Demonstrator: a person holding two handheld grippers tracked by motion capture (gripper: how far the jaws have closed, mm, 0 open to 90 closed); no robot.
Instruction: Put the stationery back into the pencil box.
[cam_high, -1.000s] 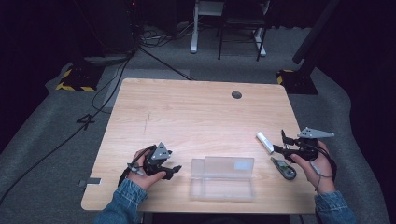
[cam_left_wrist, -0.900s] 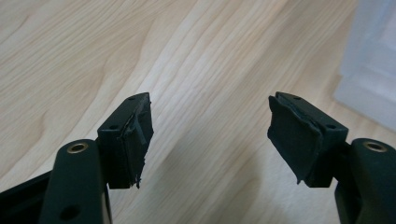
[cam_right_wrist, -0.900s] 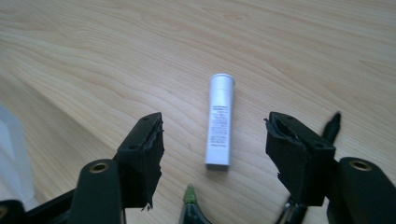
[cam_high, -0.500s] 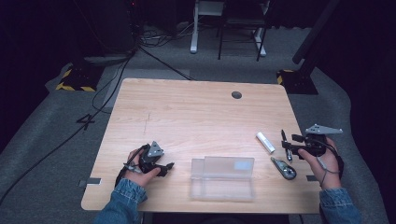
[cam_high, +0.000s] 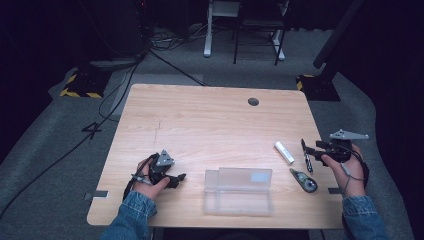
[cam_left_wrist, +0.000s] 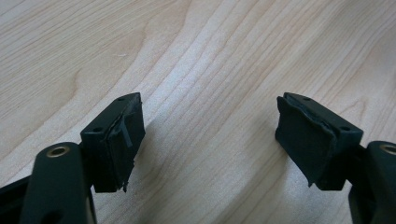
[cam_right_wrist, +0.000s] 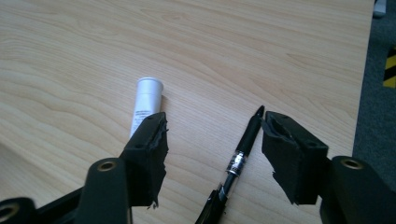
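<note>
From my station I count one bench (cam_high: 210, 120). On it I see one clear plastic case (cam_high: 239, 190), one black pen (cam_high: 306, 157), one white tube (cam_high: 284, 152) and one grey correction-tape dispenser (cam_high: 304, 180), so four loose things in all. I have two hand-held grippers to work with: one left hand-held gripper (cam_high: 176, 178) and one right hand-held gripper (cam_high: 306, 150), each with two black jaws. The benchtop has one round cable hole (cam_high: 253, 101). On the floor beyond I count two yellow-and-black striped blocks (cam_high: 80, 86).
</note>
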